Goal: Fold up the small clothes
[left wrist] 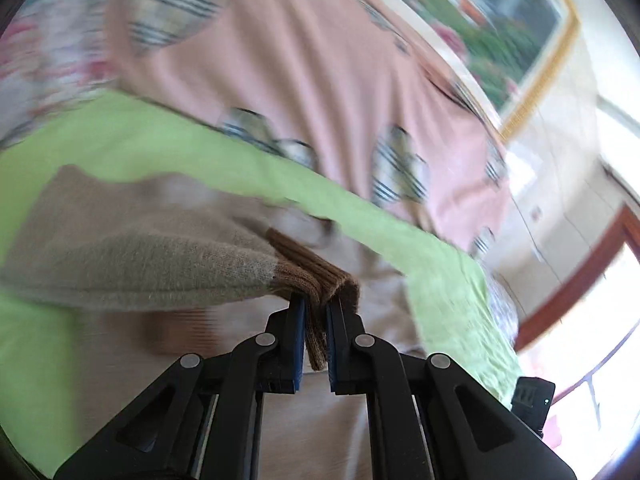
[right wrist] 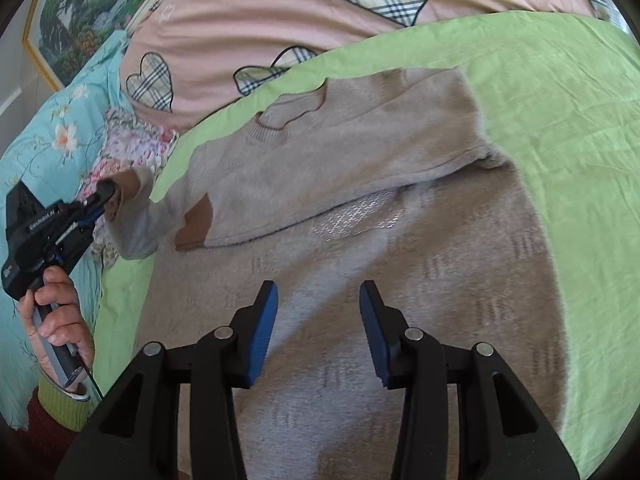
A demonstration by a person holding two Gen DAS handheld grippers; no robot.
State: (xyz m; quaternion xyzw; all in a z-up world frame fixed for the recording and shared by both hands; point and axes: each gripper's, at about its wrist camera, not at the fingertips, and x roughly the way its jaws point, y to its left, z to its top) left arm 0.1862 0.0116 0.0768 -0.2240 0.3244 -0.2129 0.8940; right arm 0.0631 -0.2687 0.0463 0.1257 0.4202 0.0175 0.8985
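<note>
Beige knitted sweater [right wrist: 360, 208] spread on a lime-green bed sheet [right wrist: 560, 120].
Left gripper [left wrist: 316, 312] fingers clamp its brown ribbed cuff [left wrist: 316, 276]; right gripper [right wrist: 318, 332] fingers hang apart above the body; pink heart-print quilt [right wrist: 248, 12] behind.

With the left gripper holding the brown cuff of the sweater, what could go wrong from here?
1. The left gripper pinches only the edge of the brown cuff; a pull might let it slip out.
2. The right gripper hangs open above the sweater without holding it, so the body may drag across the green sheet.
3. The other sleeve already lies folded across the chest; dragging could undo it.
</note>
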